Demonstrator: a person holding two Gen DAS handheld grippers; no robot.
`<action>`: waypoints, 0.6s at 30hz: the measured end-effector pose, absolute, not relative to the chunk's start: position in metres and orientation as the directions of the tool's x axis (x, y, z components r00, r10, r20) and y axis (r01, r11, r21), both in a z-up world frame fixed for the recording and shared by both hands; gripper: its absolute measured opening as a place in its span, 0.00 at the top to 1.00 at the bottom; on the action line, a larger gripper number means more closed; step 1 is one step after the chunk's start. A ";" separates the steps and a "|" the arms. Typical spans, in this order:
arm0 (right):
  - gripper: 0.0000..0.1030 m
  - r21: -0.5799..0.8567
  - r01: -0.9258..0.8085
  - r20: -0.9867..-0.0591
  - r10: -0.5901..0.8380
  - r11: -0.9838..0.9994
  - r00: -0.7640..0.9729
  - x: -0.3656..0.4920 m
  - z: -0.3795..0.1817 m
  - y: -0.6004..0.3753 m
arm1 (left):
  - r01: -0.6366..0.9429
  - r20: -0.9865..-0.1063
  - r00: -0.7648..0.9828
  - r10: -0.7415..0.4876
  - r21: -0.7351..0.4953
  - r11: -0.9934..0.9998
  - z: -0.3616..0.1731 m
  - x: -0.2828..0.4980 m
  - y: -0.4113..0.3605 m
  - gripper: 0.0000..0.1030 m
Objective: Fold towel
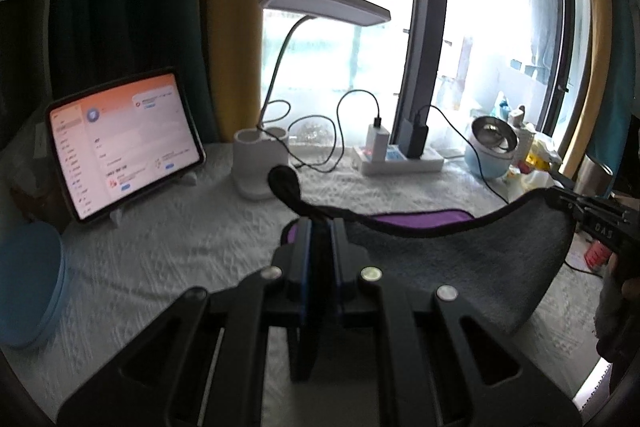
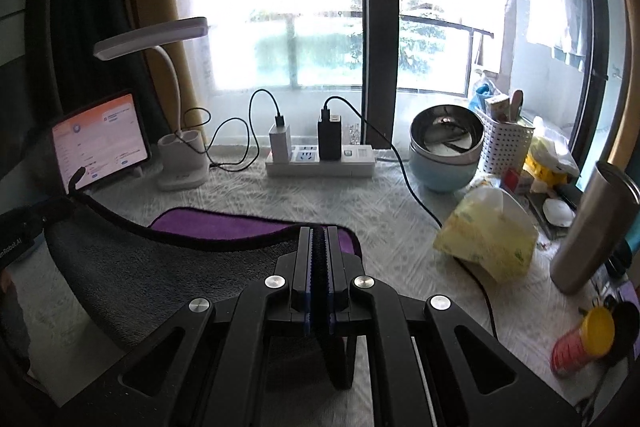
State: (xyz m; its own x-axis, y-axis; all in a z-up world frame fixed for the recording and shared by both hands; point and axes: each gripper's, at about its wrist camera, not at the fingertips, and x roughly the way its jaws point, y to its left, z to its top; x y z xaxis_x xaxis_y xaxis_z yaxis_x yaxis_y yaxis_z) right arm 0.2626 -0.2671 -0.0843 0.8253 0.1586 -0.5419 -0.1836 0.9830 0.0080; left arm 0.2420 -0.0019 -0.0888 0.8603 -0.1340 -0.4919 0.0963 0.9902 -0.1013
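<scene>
We hold the towel (image 1: 460, 259) lifted off the desk (image 1: 180, 247) by two corners of its near edge, one in each tool. Our left tool (image 1: 320, 227) has its jaws pressed narrow on the towel's dark hem, with a black hanging loop (image 1: 284, 183) sticking up just past the tips. Our right tool (image 2: 319, 233) is likewise pinched tight on the hem at the other corner. Between the two, the grey side of the towel sags in a curve, and beyond it the purple side (image 2: 240, 227) lies flat on the white textured desk cover.

At the far left a tablet (image 1: 124, 143) stands propped with its screen lit. Just right of it sits a white desk lamp (image 1: 320, 1) on a base with cup holders. A white power strip (image 2: 320, 161) lies near the window, with a white charger and a black charger plugged in, their cables looping over the desk. To the right are a blue pot (image 2: 444, 151) with a steel bowl inside it, a white perforated basket (image 2: 508, 143), a yellow tissue pack (image 2: 488, 231), and a steel tumbler (image 2: 588, 227). A yellow-capped container (image 2: 584, 343) lies near the right edge.
</scene>
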 end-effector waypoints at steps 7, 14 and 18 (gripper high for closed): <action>0.94 0.013 -0.176 -0.540 0.155 0.984 0.827 0.301 -0.096 -0.264 | 0.097 -0.478 0.870 -0.123 -0.079 0.992 -0.095 0.281 -0.003 0.91; 0.94 0.017 -0.149 -0.554 0.134 0.989 0.822 0.334 -0.113 -0.263 | 0.083 -0.512 0.852 -0.111 -0.078 0.994 -0.113 0.311 -0.004 0.91; 0.94 0.010 -0.138 -0.567 0.119 0.990 0.815 0.349 -0.124 -0.263 | 0.082 -0.530 0.841 -0.107 -0.069 0.994 -0.124 0.326 -0.006 0.91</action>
State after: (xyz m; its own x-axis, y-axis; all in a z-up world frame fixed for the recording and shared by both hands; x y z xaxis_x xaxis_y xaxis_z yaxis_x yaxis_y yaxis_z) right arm 0.3491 -0.2632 -0.1237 0.8149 0.1191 -0.5672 -0.1380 0.9904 0.0096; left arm 0.3260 -0.0062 -0.1239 0.8411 -0.1067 -0.5303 0.0824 0.9942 -0.0694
